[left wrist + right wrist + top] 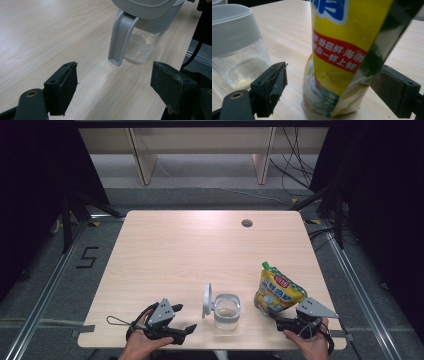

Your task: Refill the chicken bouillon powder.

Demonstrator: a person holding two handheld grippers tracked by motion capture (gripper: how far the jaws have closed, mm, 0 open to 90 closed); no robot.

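From the high view, your right gripper sits at the base of the yellow pouch, standing near the table's front right edge; your left gripper rests low beside the clear jar.

In the left gripper view, its jaws gape wide, empty, aimed at the jar's grey flap.

In the right gripper view, jaws spread either side of the pouch, not yet pinching. It's likely soft and slippery: grip mid-body, gently.
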